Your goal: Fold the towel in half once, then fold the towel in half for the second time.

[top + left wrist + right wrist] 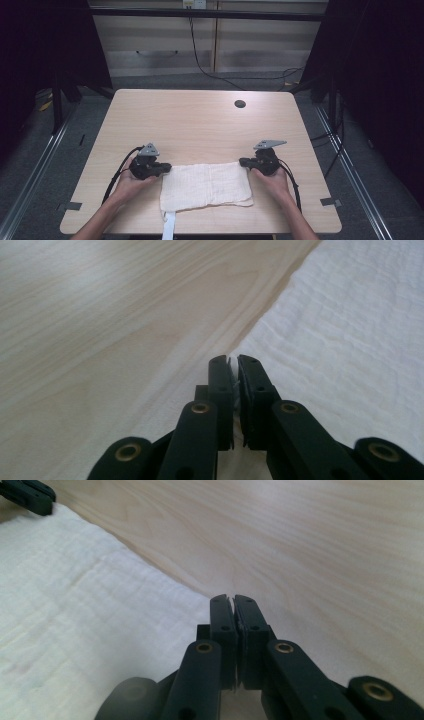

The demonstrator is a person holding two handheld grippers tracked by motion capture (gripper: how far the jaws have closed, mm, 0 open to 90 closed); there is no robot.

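A white cloth (pixel 205 186) lies folded flat near the front of the wooden table (pixel 200 120). My left gripper (pixel 169 168) sits low at the cloth's far left corner. In the left gripper view its jaws (pixel 233 359) are shut, with a sliver of the cloth (pixel 350 340) pinched between them. My right gripper (pixel 242 161) is at the far right corner. There its jaws (pixel 233 598) are pressed together on the cloth's (pixel 75 615) edge. The tip of the left gripper (pixel 27 495) shows across the cloth in the right gripper view.
A white strip (pixel 169 227) of the cloth hangs over the table's front edge. A round cable hole (pixel 240 104) sits at the far right of the tabletop. Bare wood stretches behind the cloth. Cables lie on the floor beyond the table.
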